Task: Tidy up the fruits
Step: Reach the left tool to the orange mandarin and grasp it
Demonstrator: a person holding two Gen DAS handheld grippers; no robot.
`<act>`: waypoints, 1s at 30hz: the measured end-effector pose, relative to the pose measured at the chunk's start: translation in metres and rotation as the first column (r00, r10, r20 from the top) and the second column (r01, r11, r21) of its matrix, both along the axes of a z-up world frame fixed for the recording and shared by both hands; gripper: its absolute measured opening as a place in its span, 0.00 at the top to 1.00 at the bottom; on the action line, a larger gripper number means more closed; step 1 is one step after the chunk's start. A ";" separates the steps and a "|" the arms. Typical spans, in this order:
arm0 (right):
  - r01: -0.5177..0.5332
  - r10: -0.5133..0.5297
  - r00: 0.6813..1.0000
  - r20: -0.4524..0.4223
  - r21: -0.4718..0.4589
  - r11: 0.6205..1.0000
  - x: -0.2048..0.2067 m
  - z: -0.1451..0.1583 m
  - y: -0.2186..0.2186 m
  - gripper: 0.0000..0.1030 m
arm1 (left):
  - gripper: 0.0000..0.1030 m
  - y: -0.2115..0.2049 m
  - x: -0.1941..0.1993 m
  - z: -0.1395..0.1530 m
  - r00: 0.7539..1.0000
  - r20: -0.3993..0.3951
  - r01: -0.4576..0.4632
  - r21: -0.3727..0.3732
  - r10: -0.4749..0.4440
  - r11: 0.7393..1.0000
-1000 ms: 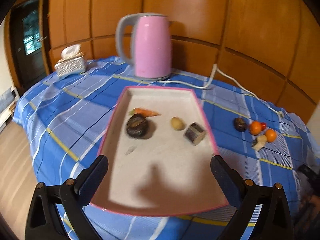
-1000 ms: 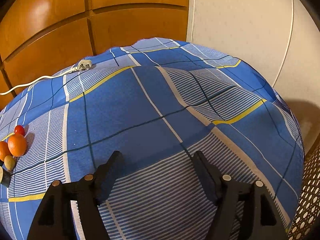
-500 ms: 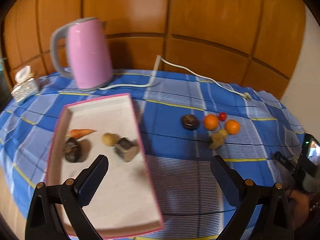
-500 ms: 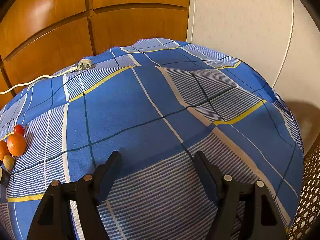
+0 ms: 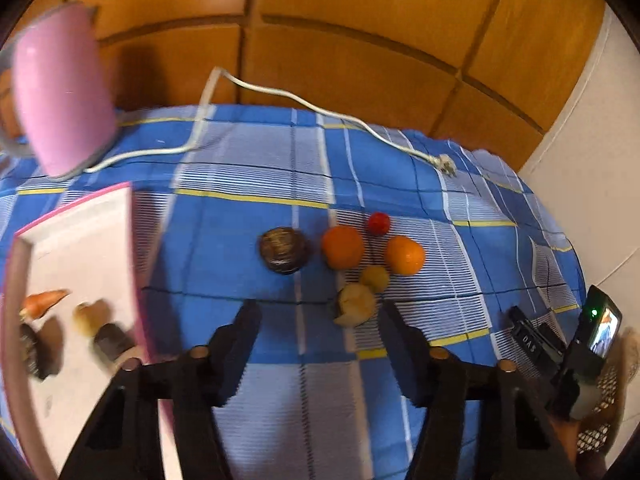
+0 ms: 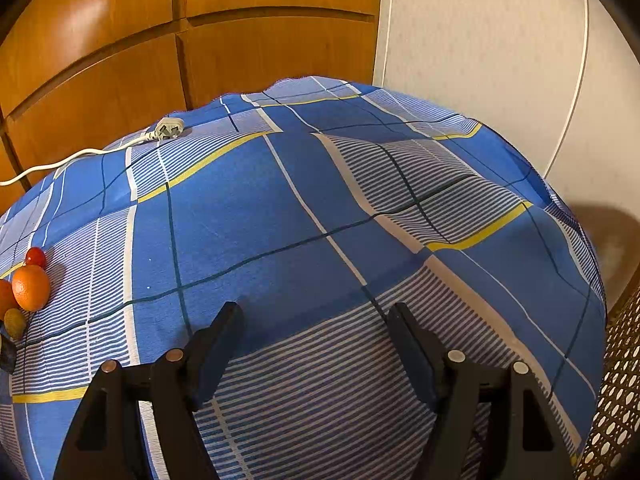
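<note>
The left hand-held gripper (image 5: pixel 320 316) hangs above the bench (image 5: pixel 240 240), which is covered by a blue plaid cloth. Its black jaws have just been closing; they stand apart with nothing between them — only cloth shows in the gap. Just beyond the right jaw lies a pale tan cut fruit piece (image 5: pixel 354 305), touching a small yellow-green round fruit (image 5: pixel 375 279). Behind these sit two round oranges (image 5: pixel 343 247) side by side, a small red tomato-like fruit (image 5: pixel 379 223) at the back, and a dark brown round fruit (image 5: pixel 283 250) to the left, slightly apart from the group.

At the left edge lies a white rectangular tray with a pink rim (image 5: pixel 80 248). It holds an orange carrot (image 5: pixel 42 302) and several blurred dark and tan items. A pink electric kettle (image 5: pixel 60 92) stands behind the tray; its white power cord (image 5: pixel 300 102) trails across the cloth.

The right hand-held gripper (image 6: pixel 316 320) is spread and empty — over bare cloth, well apart from the fruit group at the left edge of its view.
</note>
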State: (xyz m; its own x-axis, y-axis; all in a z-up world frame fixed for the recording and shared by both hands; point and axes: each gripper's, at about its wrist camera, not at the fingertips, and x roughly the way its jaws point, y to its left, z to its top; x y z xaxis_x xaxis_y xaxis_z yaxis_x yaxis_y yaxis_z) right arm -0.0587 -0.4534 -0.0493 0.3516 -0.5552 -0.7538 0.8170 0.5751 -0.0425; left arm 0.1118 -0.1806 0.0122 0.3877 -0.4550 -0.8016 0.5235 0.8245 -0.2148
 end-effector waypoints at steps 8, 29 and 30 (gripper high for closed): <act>-0.001 0.001 1.000 -0.004 -0.005 1.000 0.000 0.000 0.000 0.25 | 0.57 -0.048 0.034 -0.018 0.998 -0.062 0.033 0.013 -0.032 0.999; -0.003 0.003 1.000 -0.007 -0.011 1.000 -0.001 -0.001 0.000 0.25 | 0.64 -0.030 0.030 -0.013 0.999 -0.046 -0.017 -0.065 0.014 0.998; -0.003 0.003 1.000 -0.006 -0.011 1.000 -0.001 -0.001 0.000 0.25 | 0.64 -0.020 0.026 -0.007 0.999 -0.037 -0.026 -0.081 0.023 0.996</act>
State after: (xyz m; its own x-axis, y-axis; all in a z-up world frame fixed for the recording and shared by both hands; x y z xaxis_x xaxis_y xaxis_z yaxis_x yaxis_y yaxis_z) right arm -0.0593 -0.4536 -0.0500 0.3486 -0.5622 -0.7499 0.8148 0.5772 -0.0539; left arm 0.1380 -0.2001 0.0053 0.3715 -0.5099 -0.7759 0.4943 0.8160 -0.2996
